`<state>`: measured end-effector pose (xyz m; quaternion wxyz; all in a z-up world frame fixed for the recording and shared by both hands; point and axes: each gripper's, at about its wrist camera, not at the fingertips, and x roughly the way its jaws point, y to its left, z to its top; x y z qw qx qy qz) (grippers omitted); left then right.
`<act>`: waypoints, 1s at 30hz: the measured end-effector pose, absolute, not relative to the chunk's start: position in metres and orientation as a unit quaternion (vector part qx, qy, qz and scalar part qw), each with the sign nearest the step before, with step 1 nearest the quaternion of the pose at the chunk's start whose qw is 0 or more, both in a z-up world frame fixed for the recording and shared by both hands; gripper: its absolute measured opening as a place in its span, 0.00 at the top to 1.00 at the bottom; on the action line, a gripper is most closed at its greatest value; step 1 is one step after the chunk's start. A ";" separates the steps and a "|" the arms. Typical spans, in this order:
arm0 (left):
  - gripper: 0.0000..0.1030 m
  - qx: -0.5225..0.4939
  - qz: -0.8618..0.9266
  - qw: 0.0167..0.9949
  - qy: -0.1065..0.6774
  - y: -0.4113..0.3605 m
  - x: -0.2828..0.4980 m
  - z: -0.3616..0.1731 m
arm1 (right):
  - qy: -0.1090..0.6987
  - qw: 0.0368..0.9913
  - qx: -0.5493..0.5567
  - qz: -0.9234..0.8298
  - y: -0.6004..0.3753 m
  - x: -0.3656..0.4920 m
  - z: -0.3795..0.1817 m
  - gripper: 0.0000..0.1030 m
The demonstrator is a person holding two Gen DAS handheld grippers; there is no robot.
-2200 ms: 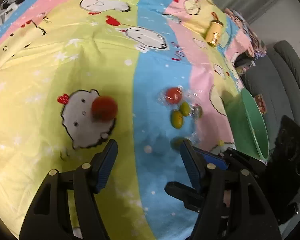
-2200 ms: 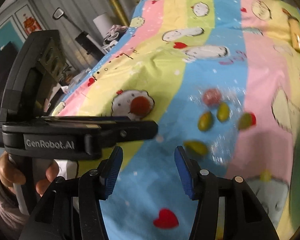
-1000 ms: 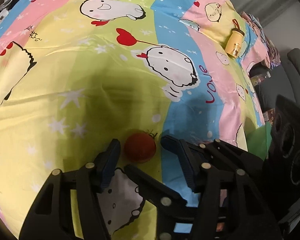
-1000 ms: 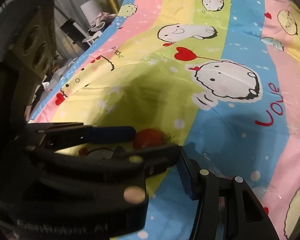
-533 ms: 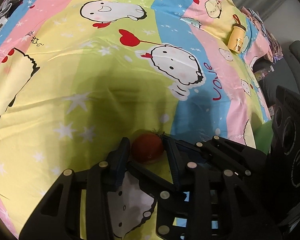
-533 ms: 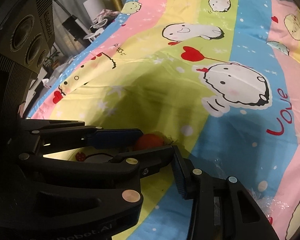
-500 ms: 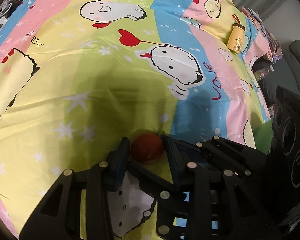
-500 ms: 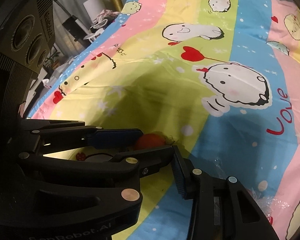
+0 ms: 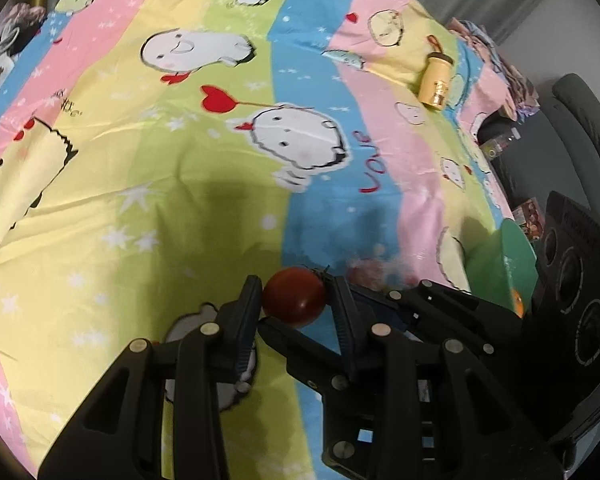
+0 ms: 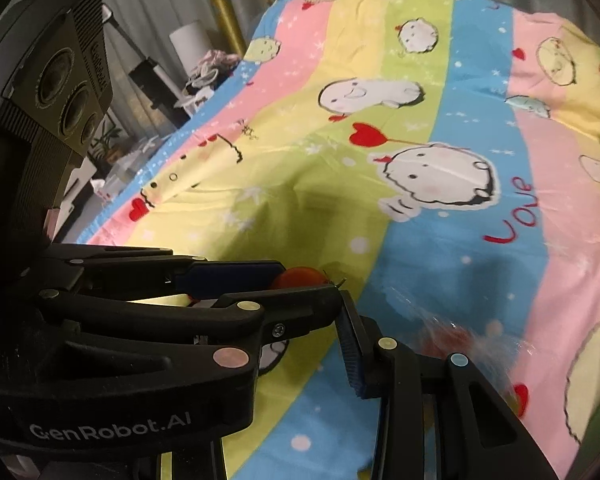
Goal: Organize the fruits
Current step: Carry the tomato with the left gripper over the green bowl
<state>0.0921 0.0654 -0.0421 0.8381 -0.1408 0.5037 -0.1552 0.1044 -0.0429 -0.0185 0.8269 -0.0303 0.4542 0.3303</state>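
The left gripper (image 9: 294, 300) had just closed, fingers pinching the tomato (image 9: 294, 296); right gripper's (image 10: 312, 312) finger state was unclear.

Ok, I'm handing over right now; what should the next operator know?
Left hand-held gripper: jaws have just been closing and now clamp the red tomato.
Right hand-held gripper: jaws have just been closing, crossed under the left; whether anything is between them is hidden.
Bagged fruit lies blurred beside the green bowl.
Done: tomato grasped.
Left: probably carry it to the bowl, then the rest.
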 end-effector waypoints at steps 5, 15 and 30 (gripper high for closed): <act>0.68 -0.119 -0.167 0.848 0.488 0.045 0.079 -0.024 | 0.435 0.841 -0.022 0.323 -0.062 0.090 -0.001 0.62; 0.68 -0.084 -0.195 0.858 0.467 -0.007 0.062 0.005 | 0.406 0.865 0.003 0.296 -0.115 0.068 0.026 0.62; 0.67 -0.038 -0.263 0.853 0.449 -0.114 0.053 0.030 | 0.375 0.896 0.044 0.233 -0.220 0.049 0.050 0.62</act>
